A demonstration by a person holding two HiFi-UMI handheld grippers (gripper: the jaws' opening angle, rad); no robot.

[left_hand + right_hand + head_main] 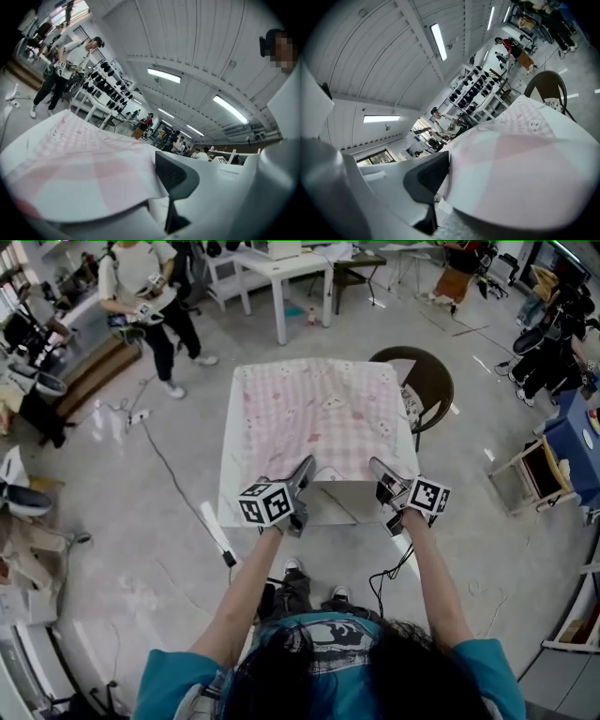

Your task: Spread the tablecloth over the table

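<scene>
The pink checked tablecloth [323, 413] lies over most of the white square table [228, 486]. Its near edge stops short of the table's front edge and hangs between my two grippers. My left gripper [306, 471] pinches the near left corner, and my right gripper [377, 470] pinches the near right corner. In the left gripper view the tablecloth [79, 168] runs into the left gripper [161, 187] beside a dark pad [176, 174]. In the right gripper view the tablecloth [525, 164] likewise ends inside the right gripper [440, 187].
A brown round-backed chair [424, 373] stands at the table's far right corner. A person [141, 296] stands at the far left by low shelves. White tables [281, 273] stand behind. A cable [178, 484] trails on the floor left of the table; a wooden frame [534, 474] stands at the right.
</scene>
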